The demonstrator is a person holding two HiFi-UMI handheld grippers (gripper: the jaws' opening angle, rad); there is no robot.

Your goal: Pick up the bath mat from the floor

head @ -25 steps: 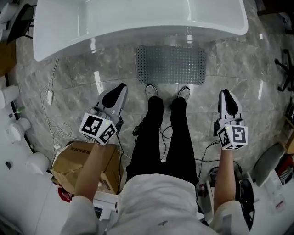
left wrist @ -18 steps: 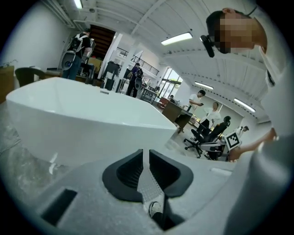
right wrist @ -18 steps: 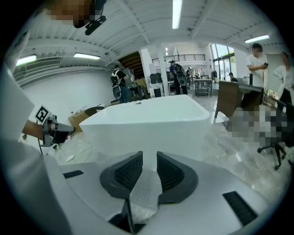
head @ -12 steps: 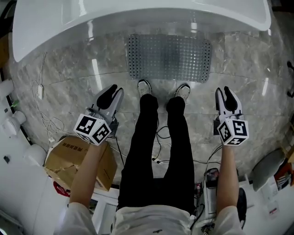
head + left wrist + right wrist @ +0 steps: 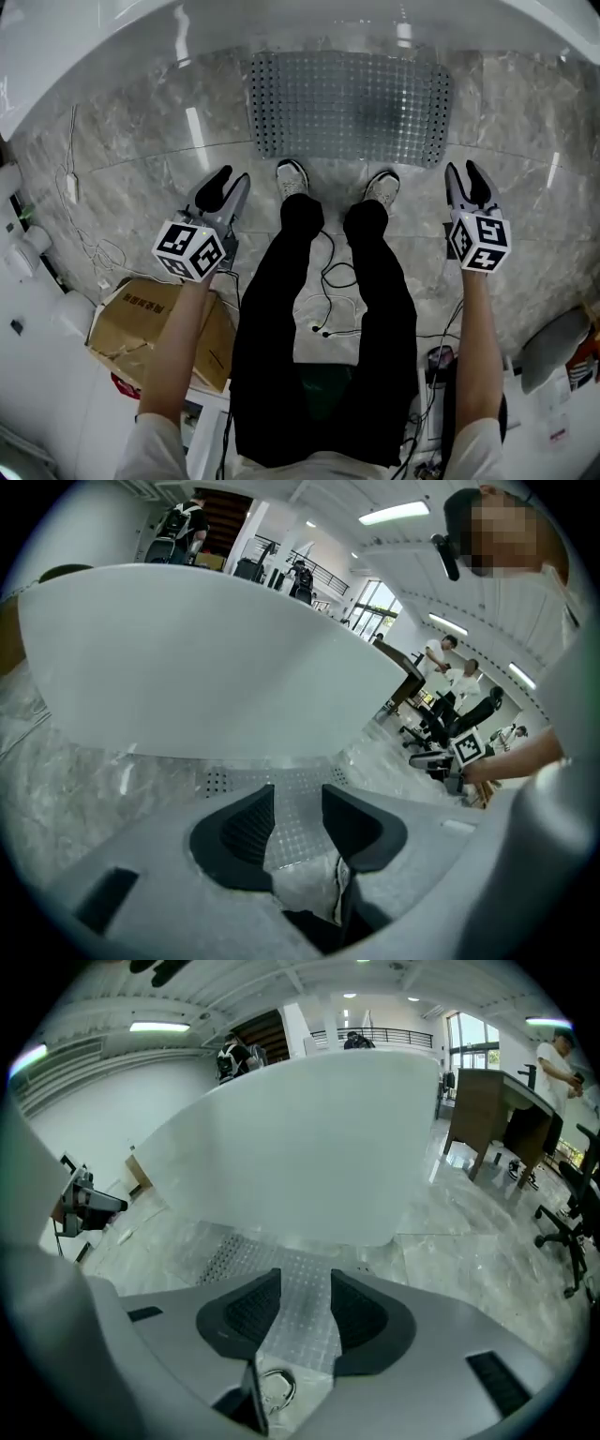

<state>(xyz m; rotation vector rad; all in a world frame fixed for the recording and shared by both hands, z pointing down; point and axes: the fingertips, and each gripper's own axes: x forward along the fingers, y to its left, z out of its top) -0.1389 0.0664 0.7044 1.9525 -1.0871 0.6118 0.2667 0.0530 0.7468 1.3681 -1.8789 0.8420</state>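
Well, the studded bath mat lies flat beside the bathtub, ahead of the person's shoes; left gripper and right gripper hang short of it, wide apart, jaws opening and empty, likely aiming for its two ends

Bath mat lies ahead of opening, empty left claw and right claw.
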